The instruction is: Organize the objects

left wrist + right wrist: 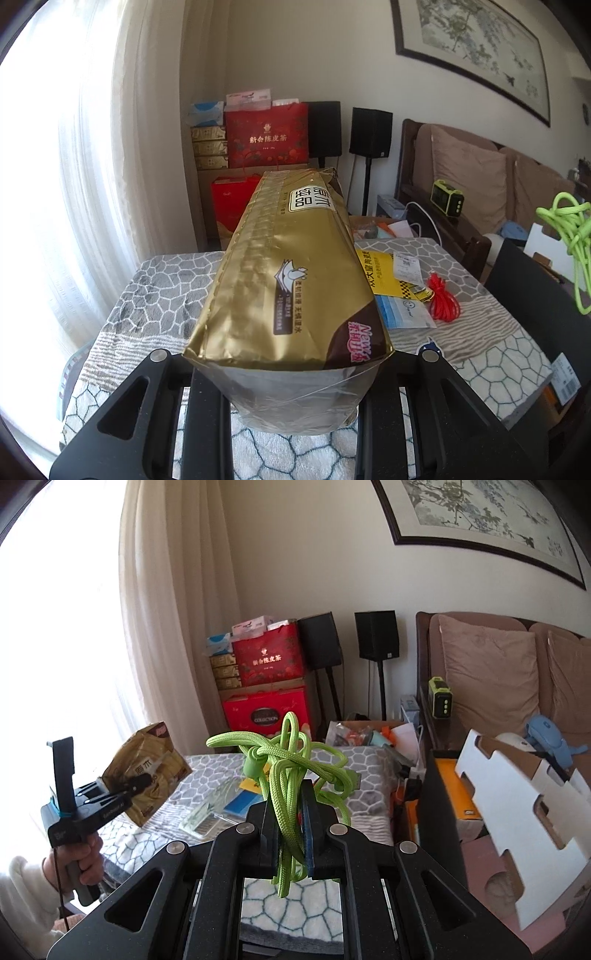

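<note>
Left gripper [291, 373], bottom centre of the left view: jaws partly closed on the clear end flap of the gold pack [295, 266]. The pack sticks out forward, clear of the table [162, 291]. Risk: the hold is on thin film at one end only, so the pack's weight may make it sag, swing or slip out.

Right gripper [290, 827], lower centre of the right view: jaws nearly closed, pinching a few strands of the green cord [288, 764]. The rest of the tangle stands loose above the fingers, with ends hanging below. Risk: a loose loop may catch on nearby clutter, or the strands may slide through the pads.

On the table, centre right of the left view: a red cord [443, 301], a yellow packet [384, 269] and a blue-and-white packet [406, 312] lie unsorted, close together.

Right of the right view: an open cardboard box [517, 786]; its contents are mostly hidden. Beyond the table, centre: a carton [364, 734] holding mixed small items, not identifiable.

Farthest, by the curtain: stacked red gift boxes [269, 661], closed.
</note>
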`<action>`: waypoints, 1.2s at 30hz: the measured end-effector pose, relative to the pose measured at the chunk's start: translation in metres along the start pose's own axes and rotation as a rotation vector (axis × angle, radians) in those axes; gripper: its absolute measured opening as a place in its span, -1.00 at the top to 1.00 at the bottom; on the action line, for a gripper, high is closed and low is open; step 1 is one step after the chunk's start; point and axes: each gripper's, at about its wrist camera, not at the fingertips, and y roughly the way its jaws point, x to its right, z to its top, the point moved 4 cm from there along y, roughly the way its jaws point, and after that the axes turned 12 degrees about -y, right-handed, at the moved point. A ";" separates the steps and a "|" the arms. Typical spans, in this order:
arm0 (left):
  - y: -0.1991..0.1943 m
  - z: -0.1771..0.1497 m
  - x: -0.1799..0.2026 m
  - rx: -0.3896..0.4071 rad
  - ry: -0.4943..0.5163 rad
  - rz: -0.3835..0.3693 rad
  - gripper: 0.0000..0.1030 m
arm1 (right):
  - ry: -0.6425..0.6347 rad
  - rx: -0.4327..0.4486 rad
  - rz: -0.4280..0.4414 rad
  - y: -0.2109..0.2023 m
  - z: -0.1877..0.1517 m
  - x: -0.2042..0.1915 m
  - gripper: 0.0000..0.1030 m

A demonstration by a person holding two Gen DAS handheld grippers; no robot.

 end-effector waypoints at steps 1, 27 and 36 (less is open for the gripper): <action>0.000 0.002 0.001 0.001 -0.001 -0.003 0.54 | -0.002 0.000 -0.005 0.000 0.001 0.002 0.84; -0.039 0.031 0.059 0.084 0.082 -0.092 0.54 | -0.020 0.031 -0.044 -0.031 0.016 0.022 0.84; -0.046 0.036 0.069 0.110 0.095 -0.097 0.53 | -0.011 0.033 -0.064 -0.038 0.016 0.031 0.84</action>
